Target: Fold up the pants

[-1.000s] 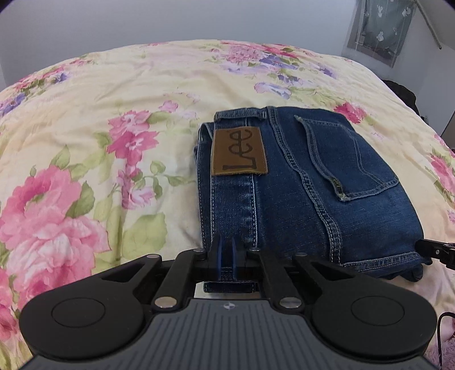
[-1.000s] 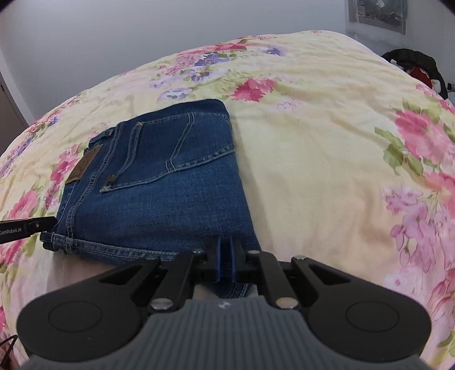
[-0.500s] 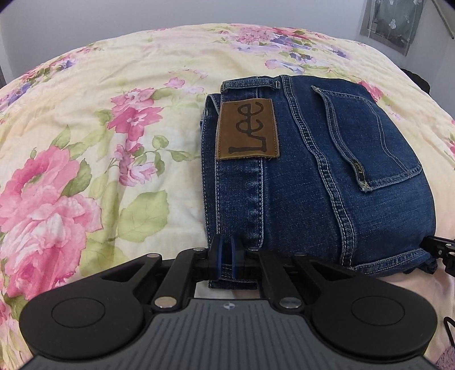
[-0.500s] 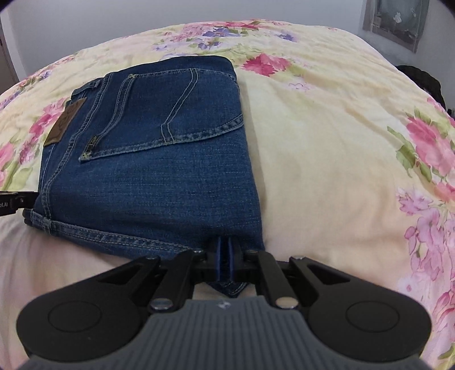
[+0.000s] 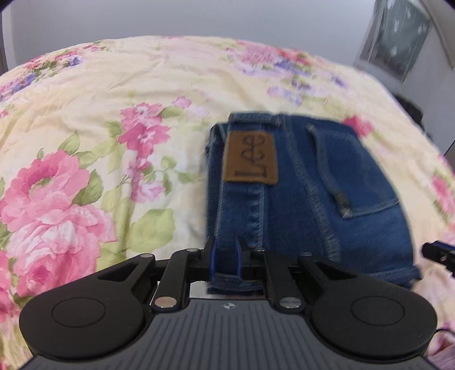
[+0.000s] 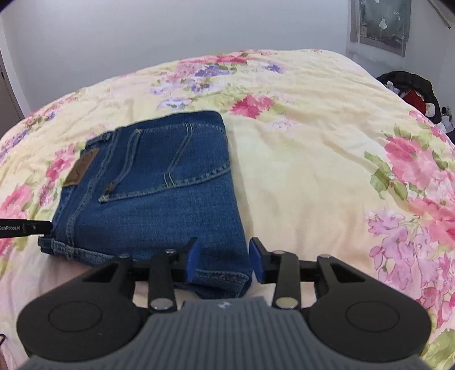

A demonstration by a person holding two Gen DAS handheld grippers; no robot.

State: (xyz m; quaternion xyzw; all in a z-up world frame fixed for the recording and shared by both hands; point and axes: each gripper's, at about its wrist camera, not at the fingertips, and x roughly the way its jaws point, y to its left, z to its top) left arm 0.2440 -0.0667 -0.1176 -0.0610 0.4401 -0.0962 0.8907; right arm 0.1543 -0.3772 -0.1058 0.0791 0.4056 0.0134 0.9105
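The blue jeans [image 5: 307, 193] lie folded into a compact rectangle on the floral bedspread [image 5: 85, 113], brown Lee patch [image 5: 251, 159] on top. My left gripper [image 5: 226, 253] is partly open, its blue pads either side of the near waistband corner, with denim still between them. In the right wrist view the jeans [image 6: 159, 193] lie left of centre. My right gripper [image 6: 224, 256] is open, its pads astride the near right corner of the fold without pinching it. The left gripper's tip [image 6: 25, 227] shows at the left edge.
The bedspread [image 6: 327, 170] stretches wide to the right and far side. A dark pile of clothes [image 6: 409, 88] lies beyond the bed's right edge. A grey wall and a small hanging cloth [image 6: 378, 25] stand behind.
Both grippers were shut on the near edge of the jeans. The right gripper has opened wide and the left has parted slightly. Both have drawn back a little.
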